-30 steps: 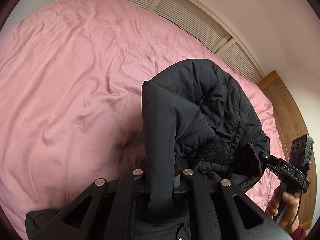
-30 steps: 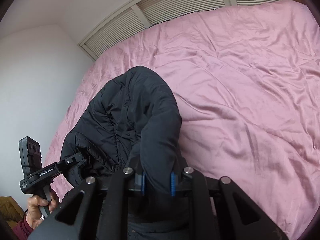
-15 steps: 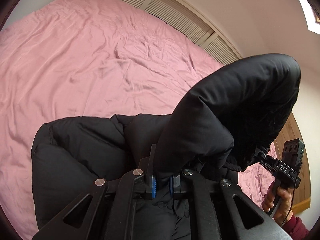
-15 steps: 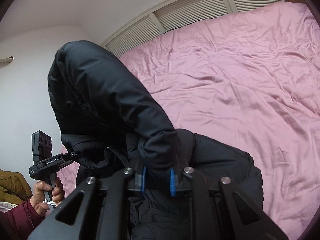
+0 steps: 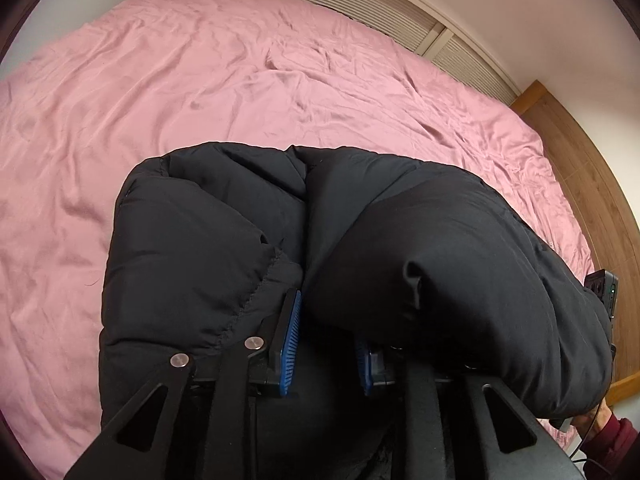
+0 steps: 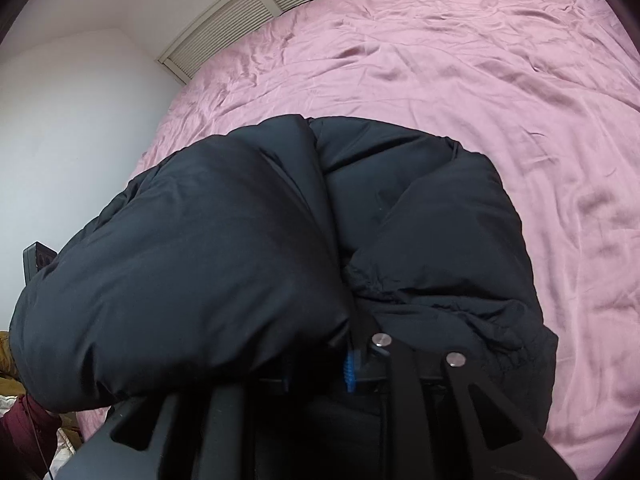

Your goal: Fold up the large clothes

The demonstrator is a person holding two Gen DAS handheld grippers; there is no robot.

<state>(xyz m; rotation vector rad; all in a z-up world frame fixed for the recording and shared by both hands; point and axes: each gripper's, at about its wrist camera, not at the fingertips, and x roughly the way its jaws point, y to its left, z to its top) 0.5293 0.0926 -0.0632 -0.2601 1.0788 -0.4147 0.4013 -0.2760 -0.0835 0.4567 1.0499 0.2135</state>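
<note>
A black puffer jacket (image 5: 208, 240) lies in a thick folded bundle on the pink bedsheet (image 5: 200, 72), right in front of both grippers. My left gripper (image 5: 326, 344) stands open, its blue pads (image 5: 290, 340) apart, with the jacket's folded-over upper part draped over its right finger. In the right wrist view the jacket (image 6: 420, 208) fills the centre. My right gripper (image 6: 320, 368) is partly buried under the fabric; one blue pad (image 6: 350, 372) shows, and the jaws look spread apart.
The pink bed (image 6: 500, 60) stretches far ahead and to both sides. Louvred panels (image 5: 380, 4) and white walls border its far edge. A wooden bed frame (image 5: 592, 184) runs along the right. The other handheld gripper (image 5: 604, 288) peeks out behind the jacket.
The raised upper part of the jacket came down over the lower part, forming a folded bundle. Both grippers, shut on the fabric before, have opened and let it go.
</note>
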